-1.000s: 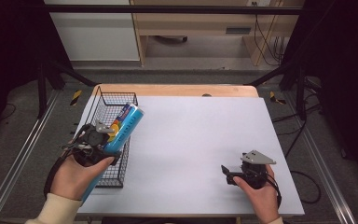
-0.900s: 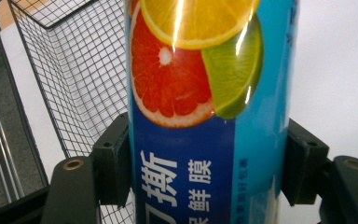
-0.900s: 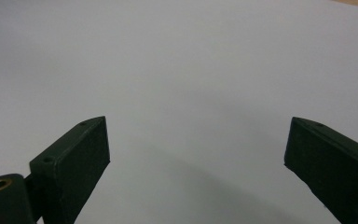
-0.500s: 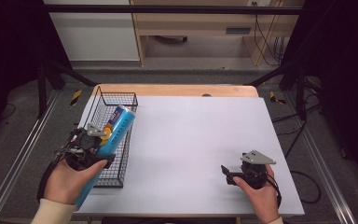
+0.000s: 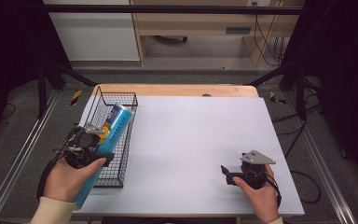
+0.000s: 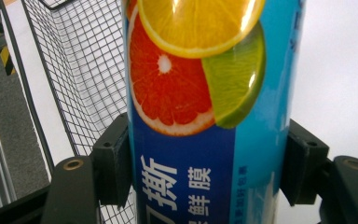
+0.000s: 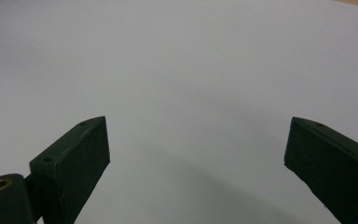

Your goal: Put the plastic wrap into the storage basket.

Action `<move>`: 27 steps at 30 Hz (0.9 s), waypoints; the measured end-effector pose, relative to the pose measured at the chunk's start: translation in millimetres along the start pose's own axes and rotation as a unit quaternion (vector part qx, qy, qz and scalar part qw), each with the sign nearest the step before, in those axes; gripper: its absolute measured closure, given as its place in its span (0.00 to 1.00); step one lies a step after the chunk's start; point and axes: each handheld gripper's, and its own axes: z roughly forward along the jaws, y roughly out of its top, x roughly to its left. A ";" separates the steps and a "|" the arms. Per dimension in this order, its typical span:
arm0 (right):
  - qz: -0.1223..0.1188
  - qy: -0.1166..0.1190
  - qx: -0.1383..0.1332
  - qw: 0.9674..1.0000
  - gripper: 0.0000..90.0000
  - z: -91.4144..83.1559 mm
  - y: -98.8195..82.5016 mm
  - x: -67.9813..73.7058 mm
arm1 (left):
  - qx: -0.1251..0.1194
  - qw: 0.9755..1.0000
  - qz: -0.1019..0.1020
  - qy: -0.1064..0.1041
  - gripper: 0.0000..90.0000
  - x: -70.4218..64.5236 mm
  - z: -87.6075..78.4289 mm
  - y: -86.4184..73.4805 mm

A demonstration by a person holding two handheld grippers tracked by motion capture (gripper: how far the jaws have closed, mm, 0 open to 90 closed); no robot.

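Note:
A long blue tube (image 5: pixel 117 120) printed with citrus slices lies slanted over the black wire basket (image 5: pixel 114 95) at the table's left edge. Its far end is inside the basket and its near end sticks out past the hand. My left gripper (image 5: pixel 93 140) is shut on its middle. In the left gripper view both pads (image 6: pixel 114 161) press the sides of the tube (image 6: pixel 186 93), with the basket mesh (image 6: pixel 74 70) behind. My right gripper (image 5: pixel 226 173) rests low at the front right of the white table (image 5: pixel 191 135), jaws wide apart. Nothing lies between them in the right gripper view (image 7: pixel 196 140).
Metal rails (image 5: pixel 14 158) run along the floor to the left of the table. A wooden strip (image 5: pixel 177 90) edges the table's far side. Black frame legs (image 5: pixel 51 74) stand at the back corners.
My left gripper has carried the tube a little to the left and toward the person, over the basket. The right gripper has stayed still.

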 end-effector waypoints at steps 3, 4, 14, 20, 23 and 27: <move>0.000 0.001 0.001 1.000 0.08 0.1 0.0 0.0 | 0.001 1.000 -0.008 0.001 0.36 4.7 2.4 0.8; 0.000 0.001 0.001 1.000 0.08 0.1 0.0 0.0 | 0.002 1.000 -0.013 0.000 0.36 6.6 3.6 0.9; -0.003 0.004 0.000 1.000 0.08 0.5 0.3 0.4 | 0.011 0.999 -0.045 -0.001 0.36 24.4 20.3 2.2; -0.007 0.006 0.002 1.000 0.08 0.9 0.6 2.1 | 0.013 0.998 -0.057 -0.001 0.36 31.7 30.0 3.9; -0.007 0.006 0.002 1.000 0.08 0.9 0.7 2.1 | 0.018 0.998 -0.058 -0.001 0.36 32.1 35.4 5.7; -0.009 0.005 0.003 1.000 0.08 1.2 0.5 1.7 | 0.021 0.998 -0.063 -0.002 0.36 31.5 41.5 7.3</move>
